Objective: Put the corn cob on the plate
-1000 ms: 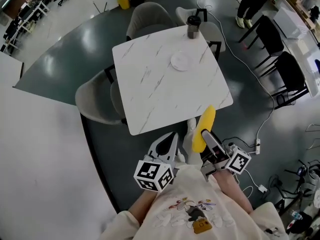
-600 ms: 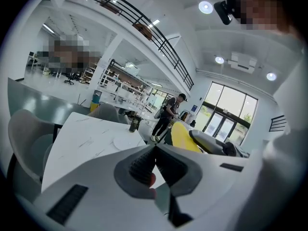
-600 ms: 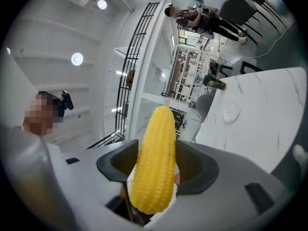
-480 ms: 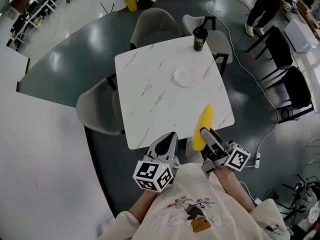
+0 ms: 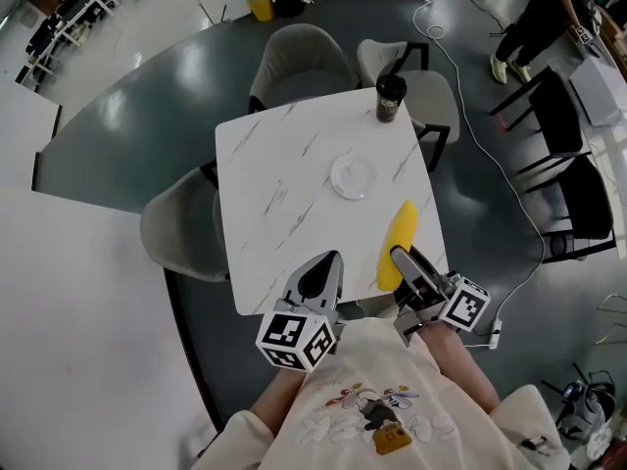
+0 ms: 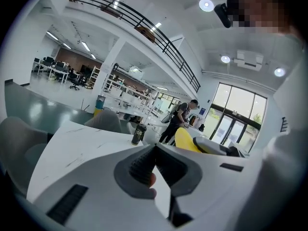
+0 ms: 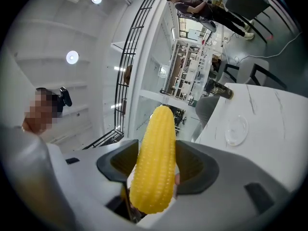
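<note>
My right gripper (image 5: 404, 264) is shut on a yellow corn cob (image 5: 397, 246), which points away from me above the near right part of the white marble table (image 5: 284, 194). In the right gripper view the corn cob (image 7: 156, 153) stands up between both pads of the right gripper (image 7: 159, 163). A small clear plate (image 5: 353, 176) lies on the table beyond the cob, and the same plate (image 7: 237, 130) shows ahead in the right gripper view. My left gripper (image 5: 321, 270) hovers at the table's near edge, and in its own view the left gripper (image 6: 155, 148) is shut on nothing.
A dark cup (image 5: 390, 97) stands at the table's far right corner. Grey chairs (image 5: 181, 228) are tucked in at the left and far sides. Black chairs (image 5: 560, 135), a floor cable (image 5: 490, 164) and a person (image 5: 544, 18) are off to the right.
Both grippers have come forward toward the table. The corn cob, earlier hanging past the near edge, is now over the tabletop and closer to the plate.
</note>
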`<state>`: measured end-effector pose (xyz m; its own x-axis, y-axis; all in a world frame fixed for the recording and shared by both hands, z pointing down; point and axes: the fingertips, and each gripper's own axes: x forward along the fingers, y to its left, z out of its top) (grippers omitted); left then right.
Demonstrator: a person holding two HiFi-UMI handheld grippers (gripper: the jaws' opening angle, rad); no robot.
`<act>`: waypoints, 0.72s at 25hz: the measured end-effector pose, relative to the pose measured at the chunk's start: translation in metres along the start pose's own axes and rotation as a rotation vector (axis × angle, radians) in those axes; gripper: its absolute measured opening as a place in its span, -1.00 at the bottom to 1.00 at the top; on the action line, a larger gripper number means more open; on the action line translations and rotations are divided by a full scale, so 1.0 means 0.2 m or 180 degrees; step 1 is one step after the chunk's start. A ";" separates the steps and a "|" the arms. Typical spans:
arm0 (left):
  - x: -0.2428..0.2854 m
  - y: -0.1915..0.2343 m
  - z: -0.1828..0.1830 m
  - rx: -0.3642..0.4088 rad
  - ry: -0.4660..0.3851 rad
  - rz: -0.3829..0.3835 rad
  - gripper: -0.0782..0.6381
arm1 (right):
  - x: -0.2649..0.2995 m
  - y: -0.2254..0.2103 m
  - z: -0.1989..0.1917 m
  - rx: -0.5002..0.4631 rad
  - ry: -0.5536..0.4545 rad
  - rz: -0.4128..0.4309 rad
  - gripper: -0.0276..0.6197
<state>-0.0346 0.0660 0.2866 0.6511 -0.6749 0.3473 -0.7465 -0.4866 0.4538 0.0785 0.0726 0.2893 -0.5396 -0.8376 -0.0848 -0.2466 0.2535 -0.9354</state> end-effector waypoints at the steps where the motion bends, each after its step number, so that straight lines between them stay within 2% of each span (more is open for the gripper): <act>1: 0.04 0.00 0.01 -0.0006 -0.0006 0.0031 -0.77 | 0.02 -0.02 0.03 -0.0010 0.0025 -0.0005 -0.16; 7: 0.23 0.02 0.04 -0.0039 -0.0037 0.0192 -0.77 | 0.10 -0.17 0.14 0.0053 0.0202 -0.0056 -0.16; 12: 0.28 0.09 0.06 -0.0119 -0.0063 0.0329 -0.77 | 0.15 -0.30 0.18 -0.0012 0.0345 -0.0191 -0.16; 18: 0.33 0.23 0.00 -0.0261 -0.0018 0.0418 -0.77 | 0.26 -0.42 0.18 -0.0031 0.0444 -0.0264 -0.16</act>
<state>-0.0268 -0.0008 0.3298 0.5476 -0.7330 0.4036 -0.8113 -0.3471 0.4704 0.0989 -0.0097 0.3508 -0.6234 -0.7808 0.0419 -0.3024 0.1914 -0.9338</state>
